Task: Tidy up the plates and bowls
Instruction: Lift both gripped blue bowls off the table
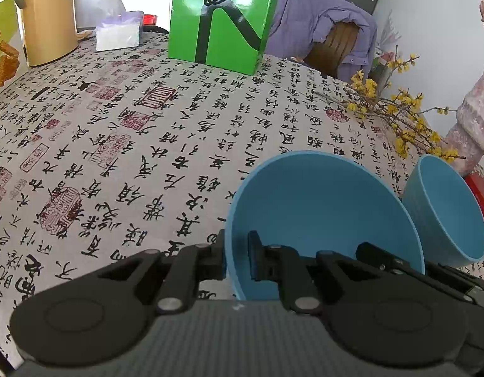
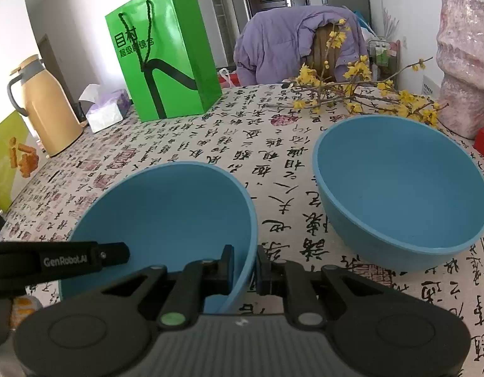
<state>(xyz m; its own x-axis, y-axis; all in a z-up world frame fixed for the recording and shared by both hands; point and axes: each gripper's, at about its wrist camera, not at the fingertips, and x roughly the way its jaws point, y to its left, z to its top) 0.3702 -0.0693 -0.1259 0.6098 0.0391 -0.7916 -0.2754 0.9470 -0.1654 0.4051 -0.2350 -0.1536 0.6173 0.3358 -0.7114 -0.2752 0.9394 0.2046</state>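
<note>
L hand-held gripper [image 1: 236,259] was clamped on near rim of a blue bowl [image 1: 323,216], tilted over the table [image 1: 147,144]; R hand-held gripper [image 2: 245,268] gripped same bowl's opposite rim; second blue bowl [image 2: 402,188] sat upright on table just beside it, w/ yellow flower branches [image 2: 361,94] behind.

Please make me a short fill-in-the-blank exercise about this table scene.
The near bowl and the far bowl are both ____ in colour.
The right gripper is shut on the near bowl's ____.
The paper bag is ____.
The flowers on the branch are ____.
Missing words: blue, rim, green, yellow.
</note>
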